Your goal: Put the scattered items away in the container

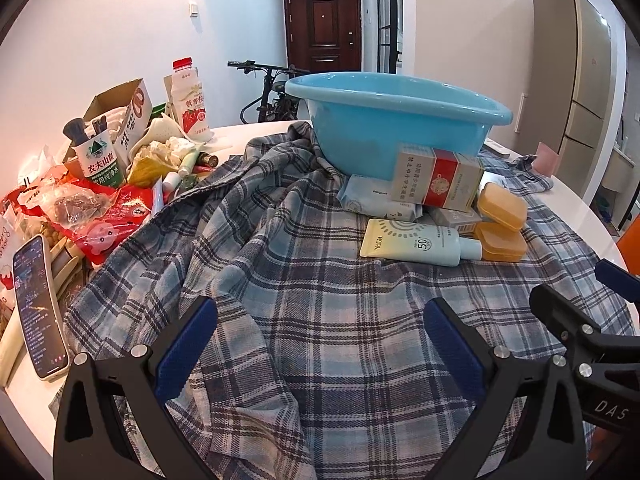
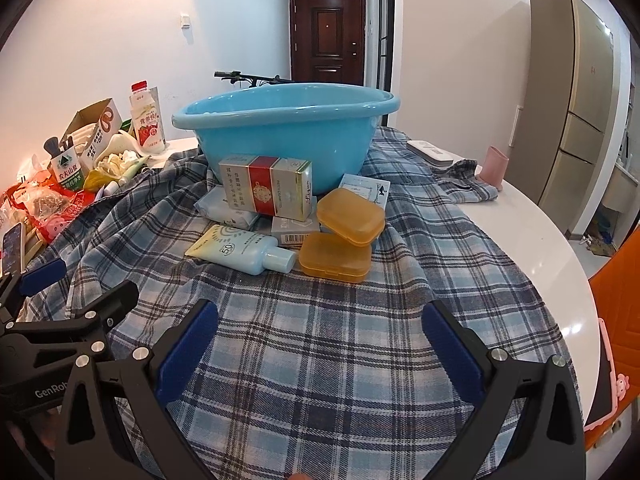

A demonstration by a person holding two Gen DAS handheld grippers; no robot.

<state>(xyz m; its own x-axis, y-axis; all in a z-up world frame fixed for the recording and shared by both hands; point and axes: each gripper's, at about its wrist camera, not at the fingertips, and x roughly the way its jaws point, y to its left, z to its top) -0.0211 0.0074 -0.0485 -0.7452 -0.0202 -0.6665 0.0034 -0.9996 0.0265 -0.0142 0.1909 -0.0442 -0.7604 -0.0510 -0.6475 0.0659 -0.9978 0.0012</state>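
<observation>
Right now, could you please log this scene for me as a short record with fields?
container: blue basin, on the plaid cloth
items in front: sunscreen tube, red-and-white carton, two amber cases
left tool: open, holding nothing
right tool: open, holding nothing
side clutter: snack bags, phone, milk bottle

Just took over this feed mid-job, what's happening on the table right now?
A person holds two tongs, both open and empty, above a blue plaid cloth. The left tongs and right tongs point toward a small pile in front of the light blue plastic basin: a red-and-white carton, a pale blue sunscreen tube and two amber plastic cases. None of the pile has been picked up yet.
</observation>
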